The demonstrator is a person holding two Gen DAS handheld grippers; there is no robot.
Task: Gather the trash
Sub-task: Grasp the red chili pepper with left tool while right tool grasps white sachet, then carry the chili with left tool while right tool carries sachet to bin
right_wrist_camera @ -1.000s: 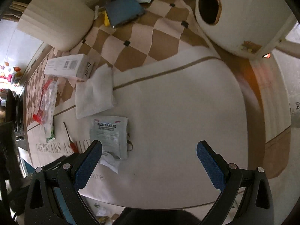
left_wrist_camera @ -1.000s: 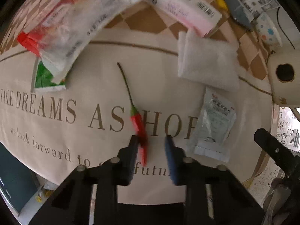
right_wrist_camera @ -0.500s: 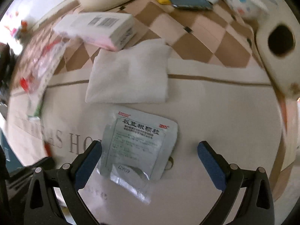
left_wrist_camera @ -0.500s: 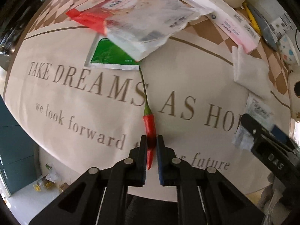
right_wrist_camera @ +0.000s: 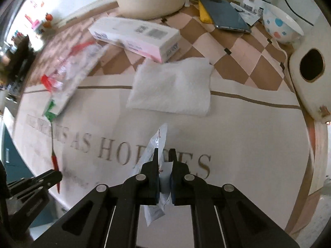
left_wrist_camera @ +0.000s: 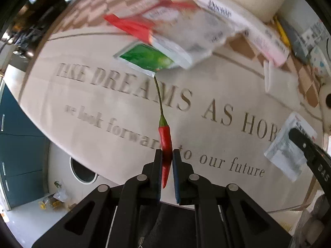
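A red chili [left_wrist_camera: 164,136] with a long green stem is pinched between the fingers of my left gripper [left_wrist_camera: 167,153], which is shut on it above the cream tablecloth [left_wrist_camera: 206,95]. My right gripper [right_wrist_camera: 163,153] is shut on a silver medicine sachet [right_wrist_camera: 159,138], which stands folded edge-on between the pads. In the right wrist view the chili [right_wrist_camera: 54,161] hangs at the far left. In the left wrist view the sachet [left_wrist_camera: 287,150] shows at the right edge.
A folded white paper towel [right_wrist_camera: 171,88], a pink-and-white box [right_wrist_camera: 136,37], a clear bag with red trim [right_wrist_camera: 70,70] and a green packet [left_wrist_camera: 146,57] lie on the cloth. A spotted bowl [right_wrist_camera: 281,26] and phone [right_wrist_camera: 227,18] sit at the back. A white container with a round opening [left_wrist_camera: 82,171] stands beyond the table edge.
The left gripper closed on the chili and carried it off to the left across the cloth. The right gripper came over the sachet, wide open, then closed on it and folded it up.
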